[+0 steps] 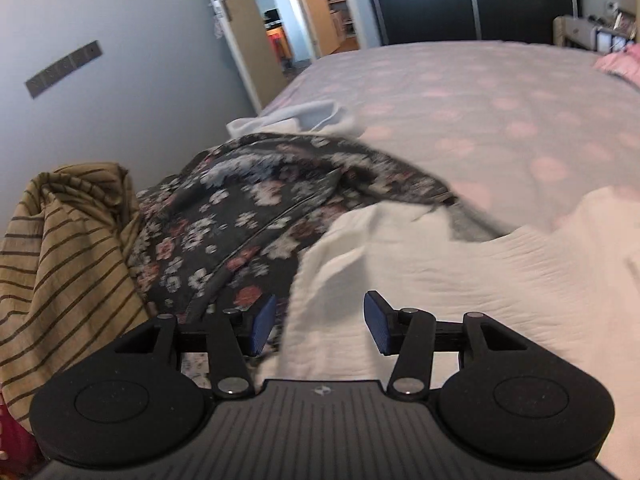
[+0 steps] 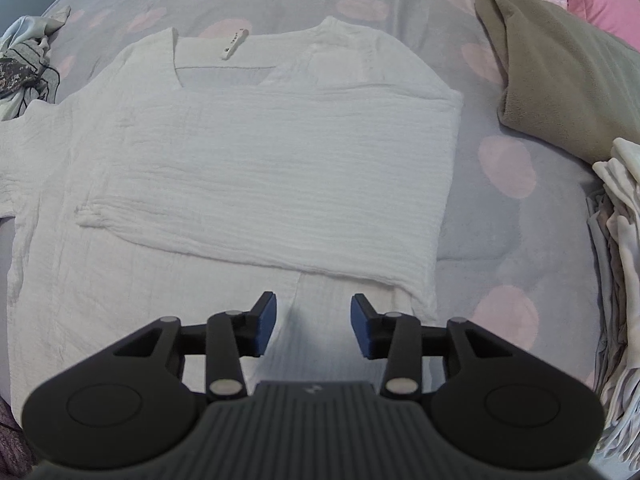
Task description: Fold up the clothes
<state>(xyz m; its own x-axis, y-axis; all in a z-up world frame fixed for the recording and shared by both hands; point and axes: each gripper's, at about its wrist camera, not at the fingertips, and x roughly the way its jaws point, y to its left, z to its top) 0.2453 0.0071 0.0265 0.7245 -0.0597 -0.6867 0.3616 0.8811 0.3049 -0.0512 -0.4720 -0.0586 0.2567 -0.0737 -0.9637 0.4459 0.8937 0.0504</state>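
Note:
A white crinkled blouse [image 2: 256,168] lies flat on the bed, neck away from me, with its right sleeve folded across the body. My right gripper [image 2: 313,322] is open and empty just above the blouse's lower part. In the left wrist view the blouse's left sleeve edge [image 1: 440,264] lies rumpled under my left gripper [image 1: 320,322], which is open and empty above it.
A dark floral garment [image 1: 248,208] and a tan striped one [image 1: 68,248] are heaped at the bed's left edge. An olive fleece [image 2: 560,76] and pale folded clothes [image 2: 620,248] lie at the right. The grey bedspread [image 1: 480,92] has pink dots.

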